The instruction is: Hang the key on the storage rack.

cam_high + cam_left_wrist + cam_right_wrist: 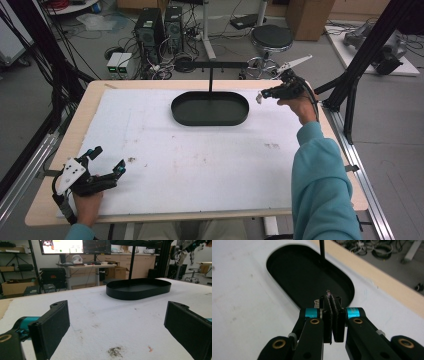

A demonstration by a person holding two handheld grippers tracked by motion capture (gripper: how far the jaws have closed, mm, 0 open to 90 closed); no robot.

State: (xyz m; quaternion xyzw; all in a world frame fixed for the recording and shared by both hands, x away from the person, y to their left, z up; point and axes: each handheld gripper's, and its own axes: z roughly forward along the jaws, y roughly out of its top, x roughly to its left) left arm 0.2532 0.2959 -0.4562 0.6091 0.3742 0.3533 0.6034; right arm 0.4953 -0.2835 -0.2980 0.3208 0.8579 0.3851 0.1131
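Note:
A black oval tray [210, 124] lies at the far middle of the white table top, and a thin black pole [210, 80] rises from its far side. My right gripper [263, 93] hovers just off the tray's right end with its jaws pressed together. A small white piece [258, 98] hangs at their tip; what it is stays unclear. In the right gripper view the shut gripper [332, 296] points over the tray [294, 270], the white piece [317, 303] beside the jaws. My left gripper [109, 157] rests at the near left corner, open and empty; its view looks toward the tray [137, 293].
The white mat [200, 165] has faint dirt marks, one near the left gripper [115, 351]. The wooden table edge [95, 100] frames the mat. Behind the table are computer towers [157, 27], a stool [271, 37] and cables. A black frame post [367, 45] stands right.

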